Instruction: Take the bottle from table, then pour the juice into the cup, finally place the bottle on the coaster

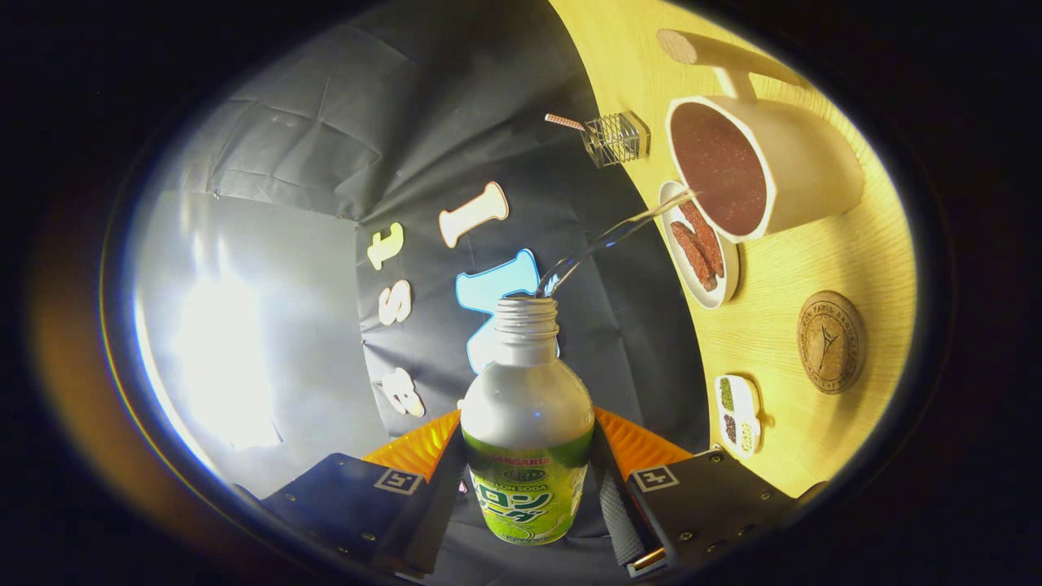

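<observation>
My gripper point(527, 488) is shut on a silver bottle point(527, 407) with a green label, both fingers pressing its sides. The bottle's cap is off and its threaded mouth points ahead. The whole view is rolled, so the wooden table point(781, 317) stands on edge to the right. A thin clear stream of juice point(610, 238) runs from the bottle's mouth to the rim of a cream cup point(765, 167) with a dark speckled inside and a wooden handle. A round cork coaster point(830, 342) lies on the table, nearer to me than the cup.
A small white plate point(702, 248) with brown strips sits beside the cup, under the stream. A little white dish point(739, 413) with green and dark bits lies near the coaster. A wire holder point(615, 138) stands farther back on the table. Black cloth hangs beyond the bottle.
</observation>
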`<state>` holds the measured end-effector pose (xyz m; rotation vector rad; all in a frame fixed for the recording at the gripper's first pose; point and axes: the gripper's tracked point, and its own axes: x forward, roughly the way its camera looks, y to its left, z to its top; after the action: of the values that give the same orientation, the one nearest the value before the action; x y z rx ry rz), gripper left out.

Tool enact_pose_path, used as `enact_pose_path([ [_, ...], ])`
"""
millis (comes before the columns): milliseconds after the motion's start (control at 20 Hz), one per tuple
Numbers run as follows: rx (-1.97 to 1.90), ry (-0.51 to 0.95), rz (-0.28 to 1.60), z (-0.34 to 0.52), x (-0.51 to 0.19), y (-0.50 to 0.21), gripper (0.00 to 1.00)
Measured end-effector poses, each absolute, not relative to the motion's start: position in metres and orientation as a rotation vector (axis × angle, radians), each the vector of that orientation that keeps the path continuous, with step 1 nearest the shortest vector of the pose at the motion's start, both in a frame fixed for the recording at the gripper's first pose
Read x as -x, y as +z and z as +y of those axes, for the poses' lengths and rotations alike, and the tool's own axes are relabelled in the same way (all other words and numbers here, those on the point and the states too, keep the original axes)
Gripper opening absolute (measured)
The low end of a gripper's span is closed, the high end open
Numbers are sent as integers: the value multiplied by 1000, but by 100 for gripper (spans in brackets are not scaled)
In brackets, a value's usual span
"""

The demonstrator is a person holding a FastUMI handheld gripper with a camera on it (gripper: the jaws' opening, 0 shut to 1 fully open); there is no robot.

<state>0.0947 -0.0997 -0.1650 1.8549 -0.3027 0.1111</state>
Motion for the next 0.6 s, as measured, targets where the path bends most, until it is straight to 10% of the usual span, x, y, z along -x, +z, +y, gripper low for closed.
enact_pose_path([
  [600, -1898, 115, -354, -107, -98, -157, 78],
])
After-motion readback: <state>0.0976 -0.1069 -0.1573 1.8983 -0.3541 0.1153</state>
